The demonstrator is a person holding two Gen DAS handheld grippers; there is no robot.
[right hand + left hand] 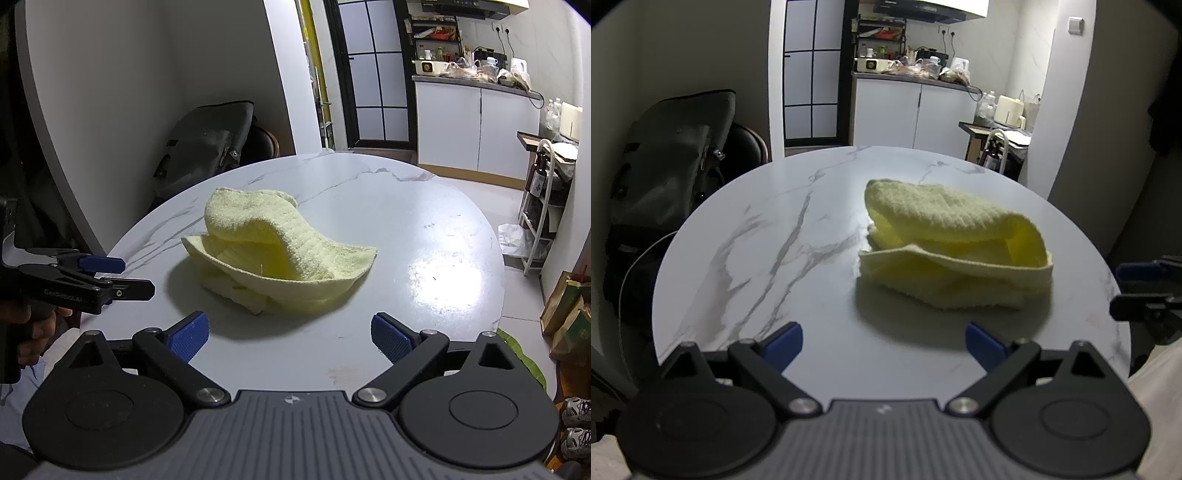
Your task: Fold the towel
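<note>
Holding both claws wide open and empty, you kept the left claw (884, 345) and right claw (290, 334) just short of the crumpled towel (955, 245) on the table (768, 236).

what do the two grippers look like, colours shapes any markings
Both match. The left gripper and right gripper have a ribbed grey body with a small white logo, black linkage arms on silver pivot pins, round black side discs and textured blue pads. In the right wrist view, the left gripper's side carries faint lettering, too blurred to read. No cables show.
</note>
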